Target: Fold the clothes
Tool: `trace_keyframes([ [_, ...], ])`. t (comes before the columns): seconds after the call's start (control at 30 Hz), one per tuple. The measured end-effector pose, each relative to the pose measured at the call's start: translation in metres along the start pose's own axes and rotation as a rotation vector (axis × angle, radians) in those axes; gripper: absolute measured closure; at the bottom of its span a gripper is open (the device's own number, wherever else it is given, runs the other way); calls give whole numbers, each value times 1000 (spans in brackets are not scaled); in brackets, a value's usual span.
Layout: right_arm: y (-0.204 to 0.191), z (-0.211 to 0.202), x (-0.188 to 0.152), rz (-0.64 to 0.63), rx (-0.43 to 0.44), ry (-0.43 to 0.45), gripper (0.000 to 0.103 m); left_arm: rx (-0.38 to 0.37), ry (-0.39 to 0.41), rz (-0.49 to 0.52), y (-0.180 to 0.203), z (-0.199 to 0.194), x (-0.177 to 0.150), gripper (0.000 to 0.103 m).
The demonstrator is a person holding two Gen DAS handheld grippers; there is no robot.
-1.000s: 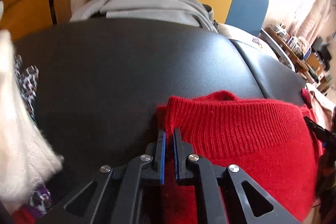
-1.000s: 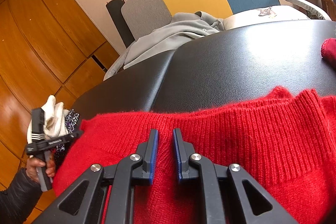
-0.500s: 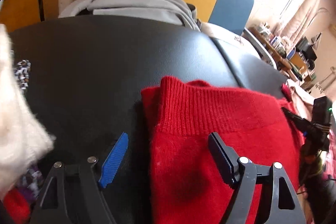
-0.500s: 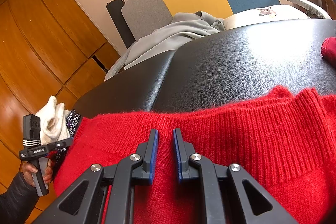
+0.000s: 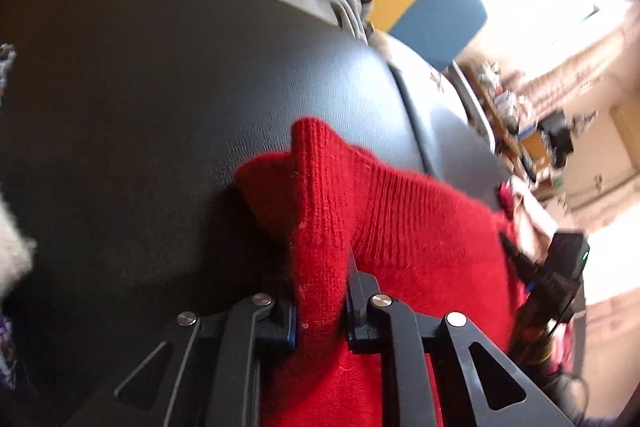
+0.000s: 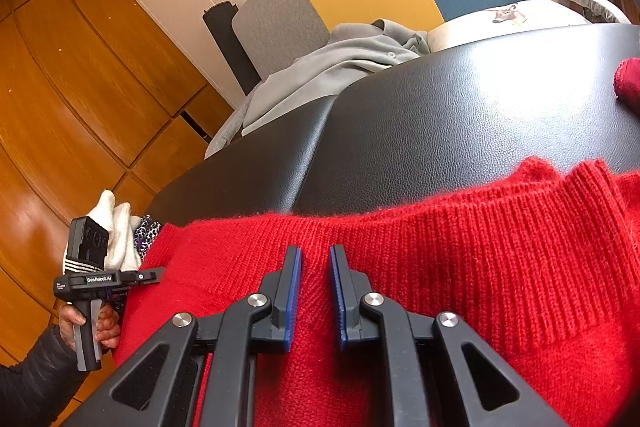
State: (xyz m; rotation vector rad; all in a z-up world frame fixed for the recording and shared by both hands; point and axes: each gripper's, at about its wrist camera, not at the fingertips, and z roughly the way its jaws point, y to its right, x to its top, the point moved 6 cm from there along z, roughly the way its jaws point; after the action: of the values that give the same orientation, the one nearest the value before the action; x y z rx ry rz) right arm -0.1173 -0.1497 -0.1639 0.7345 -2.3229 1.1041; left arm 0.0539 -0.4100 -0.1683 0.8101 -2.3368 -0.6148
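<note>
Our left tongs, wide open half a second ago, are closing on the red sweater; right tongs stay nearly shut on it.

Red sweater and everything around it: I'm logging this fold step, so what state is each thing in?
Red sweater: on the black padded surface, a ribbed fold bunched up.
Left gripper: jaws closing, pinching that fold.
Right gripper: jaws nearly shut, low over the knit; grip unclear.
Grey garment: crumpled behind the surface.
White cloth: heaped at the left edge.
</note>
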Motion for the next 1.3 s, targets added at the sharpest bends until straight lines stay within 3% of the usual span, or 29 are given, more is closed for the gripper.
trace_keyframes([
  [0.07,-2,-4,1,-13,17,-49,89,-19,29,-21,1,-14,4,90],
  [0.27,-17,-57,-3,-297,3,-224,88,44,53,21,14,-37,25,91],
  [0.37,-12,-73,-21,-440,-54,-363,88,61,49,14,22,-45,36,91],
  [0.57,14,-70,-45,-586,-183,-532,88,49,48,8,47,-74,34,91],
  [0.67,22,-70,-49,-616,-191,-523,88,-1,45,-3,77,-85,28,91],
  [0.9,38,-71,-52,-492,-102,-384,88,-121,48,-62,168,-76,9,91],
  [1.07,48,-77,-55,-447,-51,-312,88,-158,8,-92,227,-37,0,92],
  [1.3,50,-78,-60,-431,-14,-262,88,-198,-75,-57,317,23,-26,92],
])
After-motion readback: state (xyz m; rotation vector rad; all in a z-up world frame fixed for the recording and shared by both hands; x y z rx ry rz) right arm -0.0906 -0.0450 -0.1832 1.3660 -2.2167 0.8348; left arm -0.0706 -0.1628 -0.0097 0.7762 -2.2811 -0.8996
